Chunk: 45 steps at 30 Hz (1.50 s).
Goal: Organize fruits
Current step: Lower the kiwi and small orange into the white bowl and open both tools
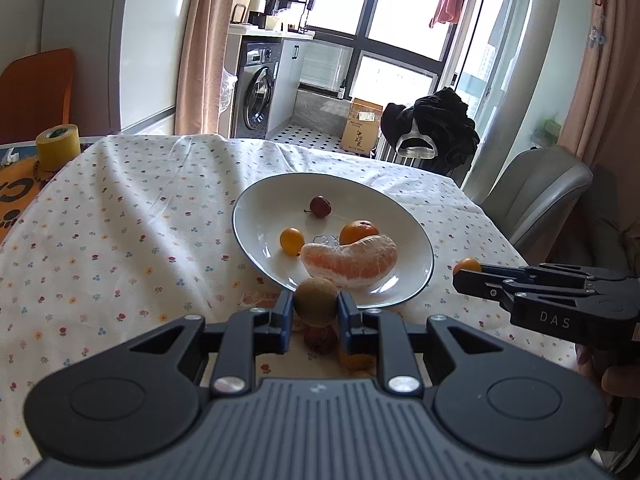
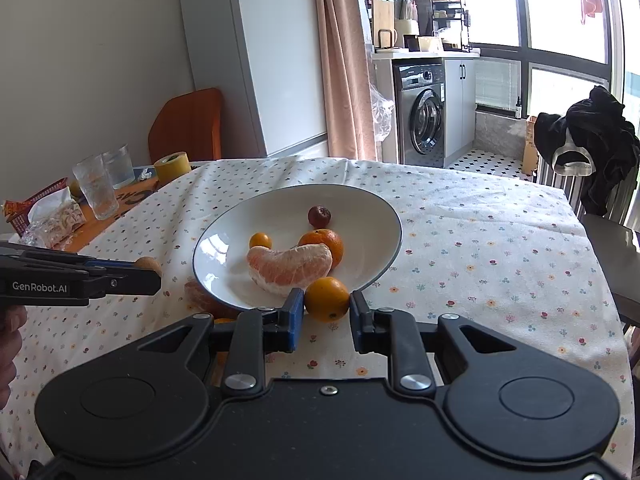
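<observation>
Both grippers are loaded and sit just short of the white round plate with a thin dark rim (image 1: 416, 236), which rests mid-surface on the flower-print tablecloth (image 1: 132, 216).

The left gripper (image 1: 315, 307) has its fingers closed on a small round brown-green fruit (image 1: 315, 300), held at the plate's near rim and not yet over the bowl of the plate. The right gripper (image 2: 327, 307) has its fingers closed on a small round orange citrus (image 2: 327, 298), also at the near rim, toward the plate's right side.

Already in the plate: a peeled pale-orange citrus section (image 2: 290, 268), a whole small mandarin (image 2: 326, 242), a tiny yellow-orange kumquat-like fruit (image 2: 260, 240) and a dark red small round fruit (image 2: 319, 216).

Still off the plate, on the cloth by its near-left edge — a second peeled orange piece (image 1: 260, 300). A reddish fruit (image 1: 320, 338) and an orange one (image 1: 356, 360) lie on the cloth under the left fingers, partly hidden.

Judgement: roughly halfway. Four fruits are placed, two are in hand awaiting release, and about three are left to collect; more could be hidden behind the gripper body.

Unrelated clutter sits at the far-left edge: a yellow tape roll (image 2: 172, 166) and clear drinking glasses (image 2: 98, 188).
</observation>
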Each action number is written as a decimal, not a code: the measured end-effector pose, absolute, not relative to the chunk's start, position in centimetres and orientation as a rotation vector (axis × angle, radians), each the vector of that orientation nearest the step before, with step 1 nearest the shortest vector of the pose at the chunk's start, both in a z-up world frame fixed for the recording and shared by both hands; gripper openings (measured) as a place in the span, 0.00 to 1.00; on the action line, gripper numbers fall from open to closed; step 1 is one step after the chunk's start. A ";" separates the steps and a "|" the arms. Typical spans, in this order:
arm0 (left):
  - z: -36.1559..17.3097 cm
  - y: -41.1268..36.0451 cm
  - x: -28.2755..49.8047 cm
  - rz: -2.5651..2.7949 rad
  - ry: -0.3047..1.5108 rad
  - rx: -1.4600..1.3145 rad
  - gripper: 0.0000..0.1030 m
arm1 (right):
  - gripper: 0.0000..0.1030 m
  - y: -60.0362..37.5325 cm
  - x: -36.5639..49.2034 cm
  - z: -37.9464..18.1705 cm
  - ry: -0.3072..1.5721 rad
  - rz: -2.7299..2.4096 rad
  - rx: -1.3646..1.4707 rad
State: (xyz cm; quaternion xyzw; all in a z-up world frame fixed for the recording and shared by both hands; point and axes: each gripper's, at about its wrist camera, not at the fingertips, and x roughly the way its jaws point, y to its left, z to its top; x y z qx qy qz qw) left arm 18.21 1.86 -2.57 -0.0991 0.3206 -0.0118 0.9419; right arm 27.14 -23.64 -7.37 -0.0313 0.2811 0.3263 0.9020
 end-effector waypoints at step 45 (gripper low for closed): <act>-3.9 5.1 19.7 0.070 0.674 -0.216 0.67 | 0.54 -21.4 28.8 -8.1 0.577 0.668 -0.052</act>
